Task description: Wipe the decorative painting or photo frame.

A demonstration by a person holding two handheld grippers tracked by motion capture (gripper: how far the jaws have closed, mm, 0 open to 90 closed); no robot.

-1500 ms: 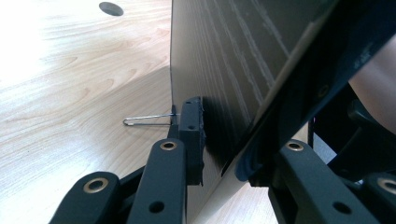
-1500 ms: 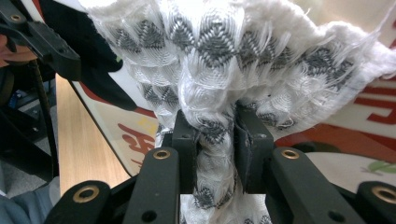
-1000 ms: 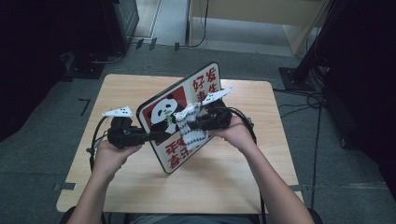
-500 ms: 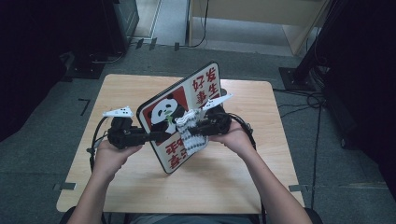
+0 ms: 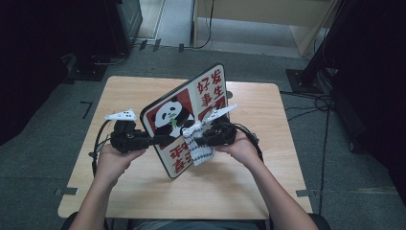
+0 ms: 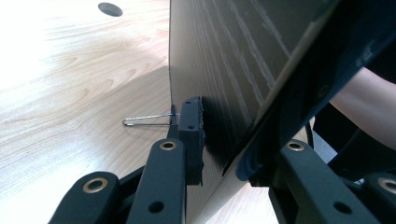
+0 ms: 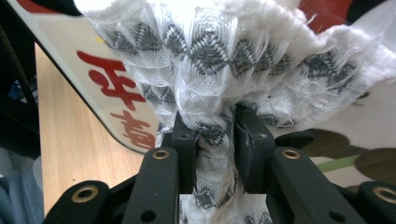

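Wooden table in a dark room: L gripper clamps panda sign upright by its edge, R gripper pinching patterned cloth has slid lower on sign's face since prev frames, so wiping prob. mid-stroke.
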